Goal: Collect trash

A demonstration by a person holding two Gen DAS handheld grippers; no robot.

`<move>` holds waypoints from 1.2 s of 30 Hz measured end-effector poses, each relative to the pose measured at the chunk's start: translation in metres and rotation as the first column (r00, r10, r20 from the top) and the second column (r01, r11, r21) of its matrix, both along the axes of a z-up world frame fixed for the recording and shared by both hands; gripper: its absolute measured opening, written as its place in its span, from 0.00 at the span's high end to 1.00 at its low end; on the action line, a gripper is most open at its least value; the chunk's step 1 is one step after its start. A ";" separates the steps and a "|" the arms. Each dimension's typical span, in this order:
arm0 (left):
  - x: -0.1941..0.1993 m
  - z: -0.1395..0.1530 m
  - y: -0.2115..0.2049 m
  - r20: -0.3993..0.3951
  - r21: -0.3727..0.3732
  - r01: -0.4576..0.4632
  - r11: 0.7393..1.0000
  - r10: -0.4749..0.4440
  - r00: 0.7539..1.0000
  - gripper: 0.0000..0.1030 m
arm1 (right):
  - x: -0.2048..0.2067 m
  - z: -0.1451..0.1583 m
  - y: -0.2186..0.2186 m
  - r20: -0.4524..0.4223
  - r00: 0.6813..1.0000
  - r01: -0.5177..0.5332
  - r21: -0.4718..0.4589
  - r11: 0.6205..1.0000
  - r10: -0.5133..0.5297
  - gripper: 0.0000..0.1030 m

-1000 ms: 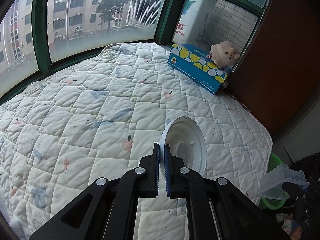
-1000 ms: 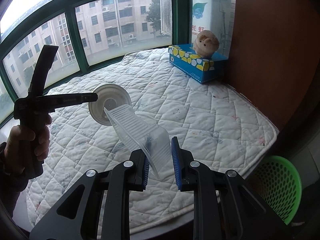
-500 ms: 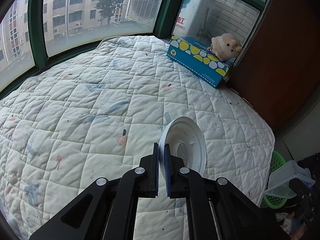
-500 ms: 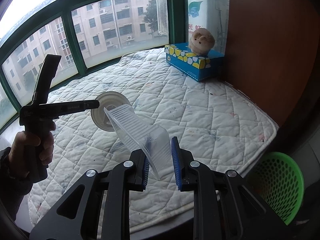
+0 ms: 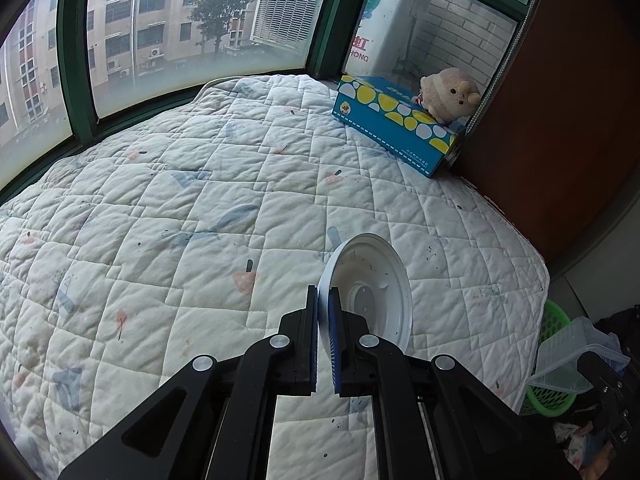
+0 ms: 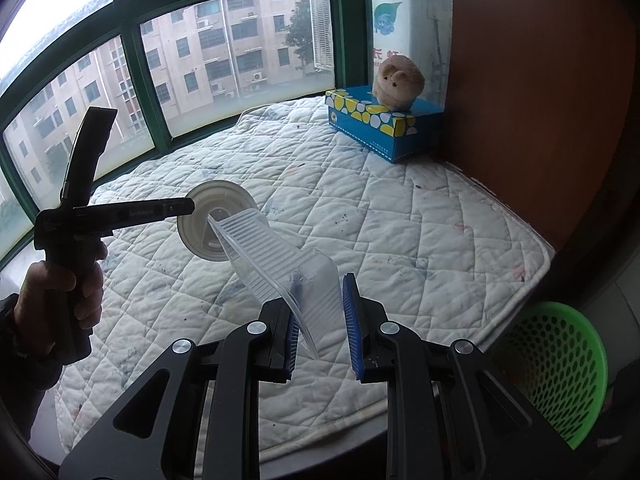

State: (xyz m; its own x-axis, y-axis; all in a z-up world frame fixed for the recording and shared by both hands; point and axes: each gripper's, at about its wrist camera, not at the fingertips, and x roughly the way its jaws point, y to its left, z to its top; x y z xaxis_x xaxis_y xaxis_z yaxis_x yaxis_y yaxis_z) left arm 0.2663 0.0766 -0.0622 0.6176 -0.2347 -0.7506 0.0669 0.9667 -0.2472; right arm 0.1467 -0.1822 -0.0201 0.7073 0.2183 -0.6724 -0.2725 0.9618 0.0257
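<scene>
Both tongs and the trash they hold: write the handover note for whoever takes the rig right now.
Left tongs: shut on the rim of the white round lid, held on edge above the quilted pad.
Right tongs: shut on the clear plastic container, held tilted in the air.
Green basket: on the floor past the pad's right edge.
Done: both pieces picked up; no other trash shows on the pad.
Left: carry both to the basket and drop them in.

a white quilted mattress pad (image 5: 208, 184) is covering the window ledge, and a plush toy (image 5: 448, 94) is sitting on a blue tissue box (image 5: 384, 124) near the wooden panel (image 6: 540, 100).
</scene>
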 end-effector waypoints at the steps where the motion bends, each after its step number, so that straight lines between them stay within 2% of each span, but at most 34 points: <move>1: 0.000 -0.001 0.001 -0.005 -0.002 -0.003 1.000 0.003 1.000 0.95 | 0.000 0.000 0.000 -0.001 1.000 -0.001 0.002 1.000 0.001 0.79; 14: 0.001 0.002 0.012 0.000 -0.015 -0.022 1.000 0.022 1.000 0.95 | 0.002 -0.004 0.002 -0.008 1.000 0.000 -0.004 1.000 0.000 0.79; 22: 0.003 0.003 0.004 -0.001 -0.014 -0.011 1.000 0.011 1.000 0.95 | 0.002 -0.006 -0.010 -0.013 1.000 0.021 0.003 1.000 -0.021 0.79; 36: -0.006 0.029 -0.048 0.035 -0.008 0.060 0.998 -0.060 0.998 0.95 | -0.012 -0.010 -0.079 -0.016 0.993 0.120 -0.010 0.993 -0.121 0.79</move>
State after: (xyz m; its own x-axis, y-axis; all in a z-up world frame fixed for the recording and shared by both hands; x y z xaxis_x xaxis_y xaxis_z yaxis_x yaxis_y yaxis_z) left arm 0.2601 0.0290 -0.0327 0.6277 -0.2791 -0.7267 0.1336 0.9583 -0.2526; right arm 0.1343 -0.2610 -0.0302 0.7168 0.1259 -0.6858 -0.1542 0.9878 0.0201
